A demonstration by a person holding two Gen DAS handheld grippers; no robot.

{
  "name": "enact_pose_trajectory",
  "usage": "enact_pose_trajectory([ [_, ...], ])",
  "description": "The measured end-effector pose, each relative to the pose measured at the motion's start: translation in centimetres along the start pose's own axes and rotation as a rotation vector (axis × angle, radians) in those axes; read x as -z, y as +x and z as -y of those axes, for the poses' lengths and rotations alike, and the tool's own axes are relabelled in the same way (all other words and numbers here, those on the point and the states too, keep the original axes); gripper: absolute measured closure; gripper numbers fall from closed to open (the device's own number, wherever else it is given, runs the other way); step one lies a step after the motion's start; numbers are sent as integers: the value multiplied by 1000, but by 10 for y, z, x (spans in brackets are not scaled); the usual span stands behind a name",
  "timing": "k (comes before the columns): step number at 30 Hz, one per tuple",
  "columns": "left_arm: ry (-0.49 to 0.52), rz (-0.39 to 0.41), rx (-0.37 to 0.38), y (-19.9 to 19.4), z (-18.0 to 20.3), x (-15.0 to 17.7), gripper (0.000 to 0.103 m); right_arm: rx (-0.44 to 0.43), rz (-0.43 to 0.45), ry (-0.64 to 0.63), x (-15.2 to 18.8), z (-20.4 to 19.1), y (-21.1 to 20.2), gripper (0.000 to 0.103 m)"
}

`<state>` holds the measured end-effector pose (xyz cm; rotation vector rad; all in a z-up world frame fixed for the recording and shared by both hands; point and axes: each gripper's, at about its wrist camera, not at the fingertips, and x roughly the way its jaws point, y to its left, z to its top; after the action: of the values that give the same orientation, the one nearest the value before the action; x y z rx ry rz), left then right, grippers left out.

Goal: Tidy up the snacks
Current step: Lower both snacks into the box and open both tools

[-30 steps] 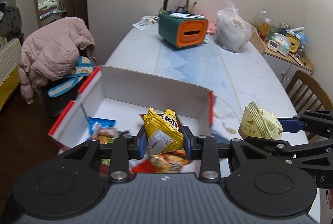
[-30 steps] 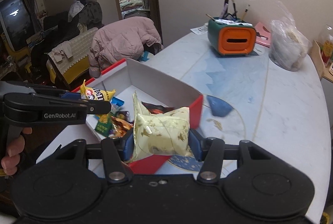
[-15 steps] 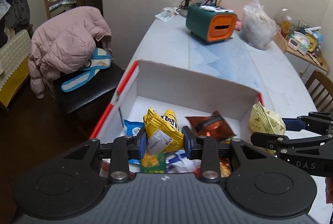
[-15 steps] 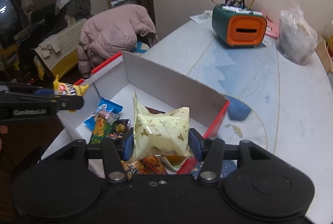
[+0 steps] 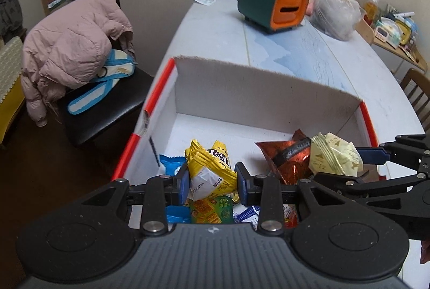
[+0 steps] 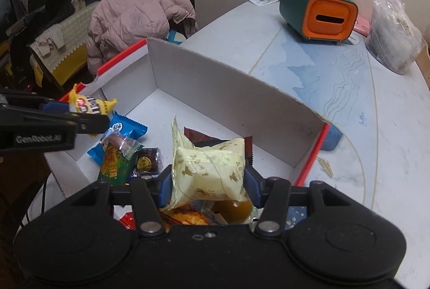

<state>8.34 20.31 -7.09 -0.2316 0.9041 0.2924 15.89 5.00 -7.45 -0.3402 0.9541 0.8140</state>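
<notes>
Left gripper [image 5: 212,179] clamps the yellow packet [image 5: 211,168]; right gripper [image 6: 208,181] clamps the cream pouch [image 6: 209,170], both above the box [image 5: 255,90]. Light, crinkly, likely crushable; mid-body holds look sound.

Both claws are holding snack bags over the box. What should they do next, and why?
Probably open and drop them. The left claw grips the yellow candy bag, the right claw the pale puffy bag, both already above the white box with other snacks inside.
</notes>
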Motion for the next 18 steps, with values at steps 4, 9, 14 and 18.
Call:
enact_pose_trajectory([
  [4, 23, -25, 9, 12, 5, 6, 69, 7, -15, -2, 2, -3, 8, 50],
  [9, 57, -49, 13, 20, 13, 11, 68, 7, -20, -4, 5, -4, 12, 48],
  [14, 66, -54, 12, 22, 17, 12, 68, 3, -16, -5, 5, -2, 12, 45],
  [18, 74, -52, 14, 22, 21, 13, 67, 2, -7, -3, 7, -2, 10, 40],
])
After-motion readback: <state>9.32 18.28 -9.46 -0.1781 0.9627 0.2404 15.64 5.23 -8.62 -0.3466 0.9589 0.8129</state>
